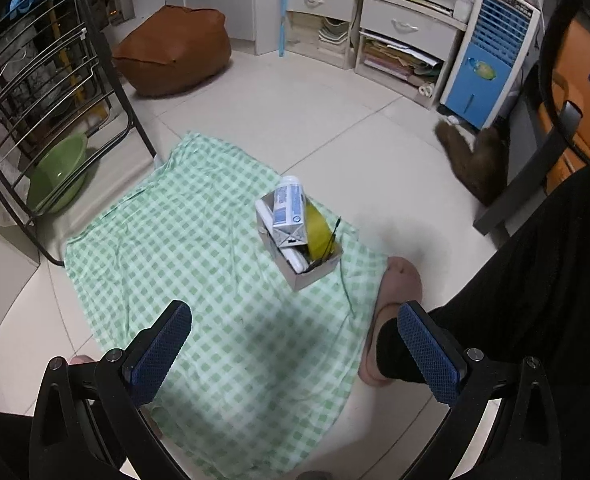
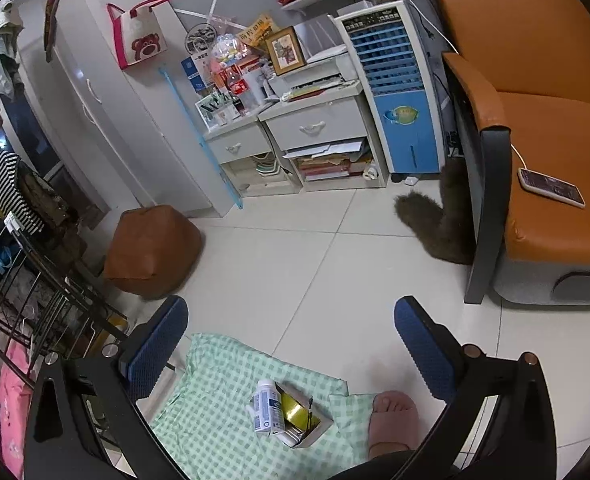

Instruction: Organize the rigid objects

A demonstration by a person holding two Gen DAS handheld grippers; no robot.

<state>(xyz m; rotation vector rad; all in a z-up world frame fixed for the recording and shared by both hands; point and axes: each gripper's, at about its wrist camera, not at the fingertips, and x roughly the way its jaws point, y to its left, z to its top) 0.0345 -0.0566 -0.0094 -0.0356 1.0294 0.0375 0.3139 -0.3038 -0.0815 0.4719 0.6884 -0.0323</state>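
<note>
Left gripper hangs above the green checked cloth, jaws spread wide and gripping nothing. Right gripper is up high, jaws equally wide and bare. Beyond them, the small cardboard box sits on the cloth, holding a white-and-blue tube and a yellow item. A slippered foot rests just beside the cloth's edge.
</note>
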